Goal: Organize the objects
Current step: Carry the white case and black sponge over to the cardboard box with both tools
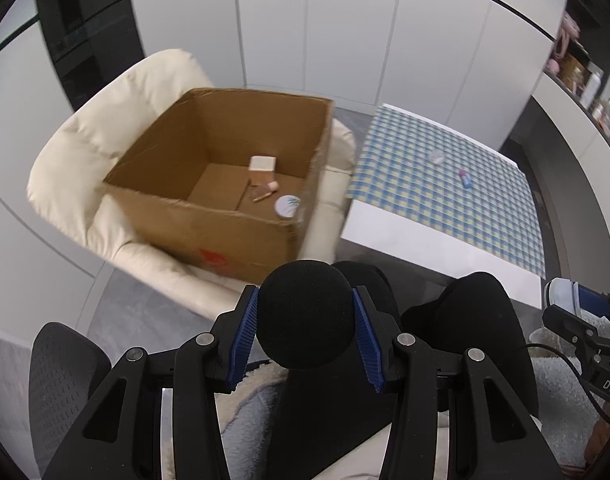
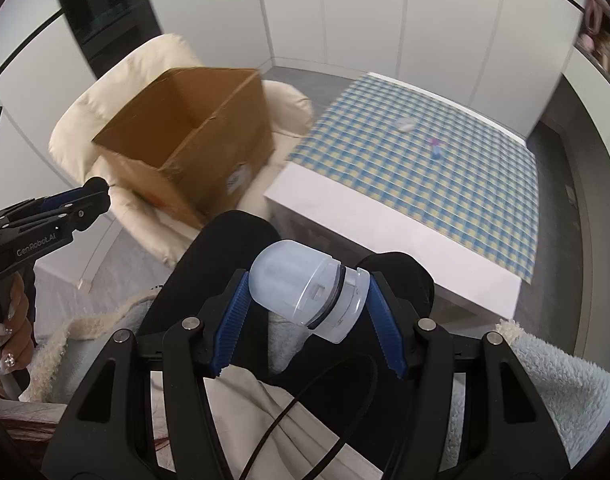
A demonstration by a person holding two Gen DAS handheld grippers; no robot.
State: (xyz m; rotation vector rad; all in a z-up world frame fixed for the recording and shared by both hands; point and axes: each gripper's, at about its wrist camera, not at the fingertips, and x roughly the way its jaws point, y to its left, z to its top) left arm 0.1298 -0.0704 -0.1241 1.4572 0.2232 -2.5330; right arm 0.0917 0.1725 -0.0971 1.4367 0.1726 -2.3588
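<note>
1. Left wrist view: my left gripper is clamped on a black ball. It looks soft and fuzzy. The blue pads press on both its sides, so it cannot roll away.
2. My right gripper is clamped on a clear bottle with a round cap. The bottle lies tilted between the pads, cap toward the left. I hold it by its ends.
3. I think both things are meant for the cardboard box. It sits open on a cream chair, up and to the left of my grippers.
4. Some small things already lie on the box floor: a white block, a round lid with a leaf picture and a little stick.
5. Beside the chair is a white table with a checked cloth. A small white thing and a small pink and blue thing are left on it. They are too blurry to name.
6. The person's dark knees are right under my grippers.
7. The near wall of the box is tall. I guess I must go over it, not into it, before I let go.
</note>
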